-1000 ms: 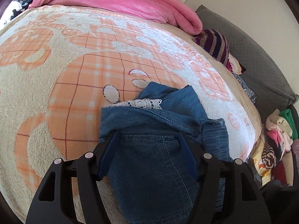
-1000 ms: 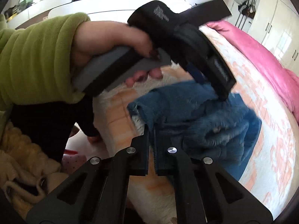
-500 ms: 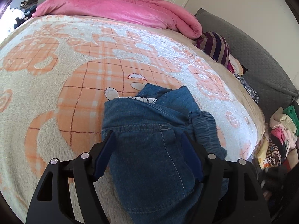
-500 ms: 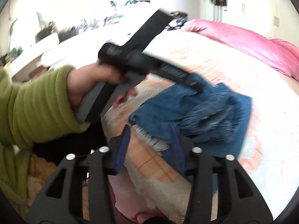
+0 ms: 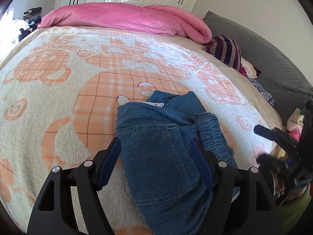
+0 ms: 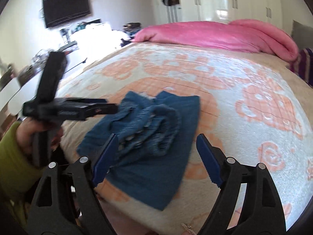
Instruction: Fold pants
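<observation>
The blue denim pants [image 5: 166, 148] lie folded into a compact bundle on the orange-and-cream blanket [image 5: 78, 90] near the bed's front edge; they also show in the right wrist view [image 6: 152, 135]. My left gripper [image 5: 156, 164] is open, its fingers wide on either side of the pants, holding nothing. My right gripper [image 6: 156, 160] is open and empty, just in front of the bundle. The left gripper also shows in the right wrist view [image 6: 78, 109], and the right gripper at the right edge of the left wrist view [image 5: 273, 143].
A pink duvet [image 5: 127, 17] lies along the far side of the bed. Striped clothes [image 5: 227, 49] and a grey cushion [image 5: 264, 54] sit at the right. A clothes pile [image 5: 295, 121] lies beside the bed. White wardrobes [image 6: 225, 0] and a wall TV [image 6: 66, 5] stand behind.
My right gripper has opened, let go of the pants' edge and swung round toward the bed. My left gripper has pulled back slightly and stays open. The pants lie folded.
</observation>
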Available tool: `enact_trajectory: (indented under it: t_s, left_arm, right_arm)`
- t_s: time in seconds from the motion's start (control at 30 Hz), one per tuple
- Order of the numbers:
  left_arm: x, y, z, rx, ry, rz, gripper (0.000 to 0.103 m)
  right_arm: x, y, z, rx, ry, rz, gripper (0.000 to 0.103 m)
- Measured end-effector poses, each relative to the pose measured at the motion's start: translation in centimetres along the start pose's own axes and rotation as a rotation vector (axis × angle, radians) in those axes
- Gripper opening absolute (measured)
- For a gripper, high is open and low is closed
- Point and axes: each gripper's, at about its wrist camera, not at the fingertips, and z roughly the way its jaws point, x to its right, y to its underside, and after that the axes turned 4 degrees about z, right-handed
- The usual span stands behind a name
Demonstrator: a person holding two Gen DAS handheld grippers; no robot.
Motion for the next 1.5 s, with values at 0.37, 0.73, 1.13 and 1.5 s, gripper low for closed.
enact_trajectory:
  t_s: [0.37,0.73,1.13,1.5]
  left_arm:
    - [-0.8,1.6,1.6,-0.051,-0.018,-0.029,0.089]
    - [-1.1,2.2,3.0,-0.056,-0.019,-0.052,0.091]
    - [1.0,2.0,2.4,-0.001,0.006,-0.039,0.037]
    - [0.1,-2.5,1.5,0.099,-0.057,-0.005,0.037]
  right_arm:
    - [3.4,1.1,5.6,-0.153,-0.046,0.210,0.075]
    - [3.2,2.0,7.9,-0.201,-0.118,0.225,0.082]
    - [0.5,1.4,7.5,-0.116,-0.168,0.127,0.025]
    - [-1.4,-4.1,7.8,0.016,-0.167,0.020,0.024]
